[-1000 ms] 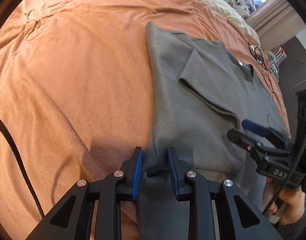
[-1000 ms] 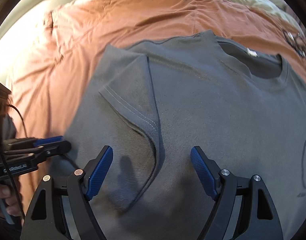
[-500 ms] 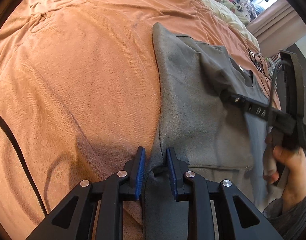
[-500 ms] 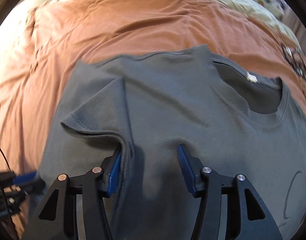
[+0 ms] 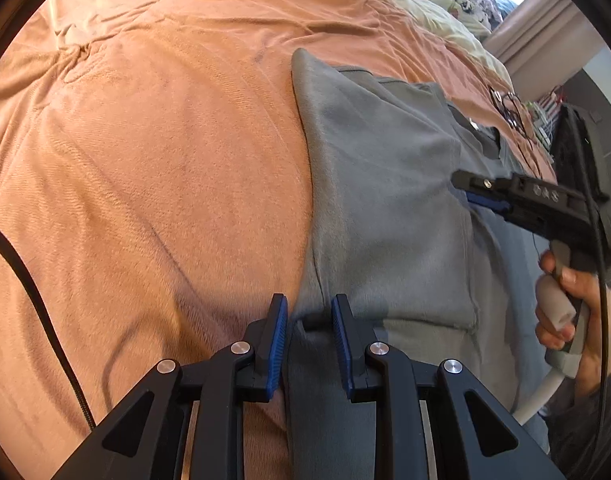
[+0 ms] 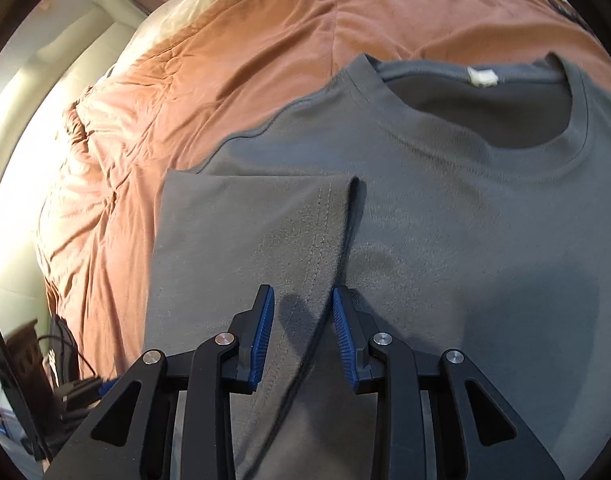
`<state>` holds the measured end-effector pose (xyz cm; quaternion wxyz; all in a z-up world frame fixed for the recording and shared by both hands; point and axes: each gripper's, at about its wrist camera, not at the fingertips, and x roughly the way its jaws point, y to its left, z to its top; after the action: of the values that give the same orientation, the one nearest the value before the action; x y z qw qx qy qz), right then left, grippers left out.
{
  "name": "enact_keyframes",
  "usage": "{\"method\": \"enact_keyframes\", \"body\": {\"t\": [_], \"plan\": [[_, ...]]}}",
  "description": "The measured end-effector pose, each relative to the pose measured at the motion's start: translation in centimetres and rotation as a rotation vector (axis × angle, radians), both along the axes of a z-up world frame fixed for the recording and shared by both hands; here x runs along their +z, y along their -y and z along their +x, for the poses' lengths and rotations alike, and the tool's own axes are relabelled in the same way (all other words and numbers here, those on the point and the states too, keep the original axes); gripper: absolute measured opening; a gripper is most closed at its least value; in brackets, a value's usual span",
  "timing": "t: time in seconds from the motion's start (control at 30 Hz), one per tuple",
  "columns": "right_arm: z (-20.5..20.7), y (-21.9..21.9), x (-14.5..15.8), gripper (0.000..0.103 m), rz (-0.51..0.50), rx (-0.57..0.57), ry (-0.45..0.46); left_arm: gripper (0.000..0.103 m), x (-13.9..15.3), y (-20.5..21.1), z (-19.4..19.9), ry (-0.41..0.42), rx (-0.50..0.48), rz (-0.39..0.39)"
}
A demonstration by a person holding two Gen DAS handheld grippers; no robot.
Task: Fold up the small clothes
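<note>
A grey T-shirt (image 5: 385, 208) lies on an orange bedspread (image 5: 145, 160), its left side folded inward. My left gripper (image 5: 307, 320) is shut on the shirt's folded left edge near the hem. My right gripper (image 6: 301, 316) is shut on the folded sleeve hem (image 6: 325, 240) of the same shirt (image 6: 465, 220), below the collar (image 6: 481, 76). The right gripper also shows in the left wrist view (image 5: 481, 196), held by a hand over the shirt's middle.
Glasses (image 5: 505, 104) lie on the bedspread beyond the shirt. A pale quilt (image 5: 425, 4) covers the far end of the bed. A black cable (image 5: 33, 292) crosses the bedspread at the left. Dark gear (image 6: 65, 380) stands beside the bed's edge.
The right gripper has closed on the sleeve hem and carried it further in toward the collar. The left gripper has stayed shut on the shirt's edge.
</note>
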<state>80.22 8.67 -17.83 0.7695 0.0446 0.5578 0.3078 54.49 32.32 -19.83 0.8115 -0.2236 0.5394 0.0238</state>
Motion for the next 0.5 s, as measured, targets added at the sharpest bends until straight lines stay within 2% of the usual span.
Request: {"method": "enact_keyframes", "body": {"t": [0.07,0.1,0.13,0.17,0.5], "plan": [[0.5,0.0,-0.6,0.026,0.029,-0.015,-0.014,0.025,0.0,0.3,-0.3,-0.012,-0.020,0.012],[0.7,0.2,-0.7,0.022,0.041,-0.023,-0.016,0.025,-0.1,0.4,-0.5,-0.015,-0.031,0.022],[1.0,0.3,-0.9,0.008,0.050,-0.036,-0.013,0.025,-0.1,0.5,-0.7,-0.014,-0.039,0.032],[1.2,0.6,-1.1,0.004,0.053,-0.053,-0.013,0.025,-0.2,0.6,-0.8,-0.013,-0.044,0.039],[-1.9,2.8,0.3,0.002,0.055,-0.124,0.009,0.025,-0.2,1.2,-1.2,-0.008,-0.077,0.089]]}}
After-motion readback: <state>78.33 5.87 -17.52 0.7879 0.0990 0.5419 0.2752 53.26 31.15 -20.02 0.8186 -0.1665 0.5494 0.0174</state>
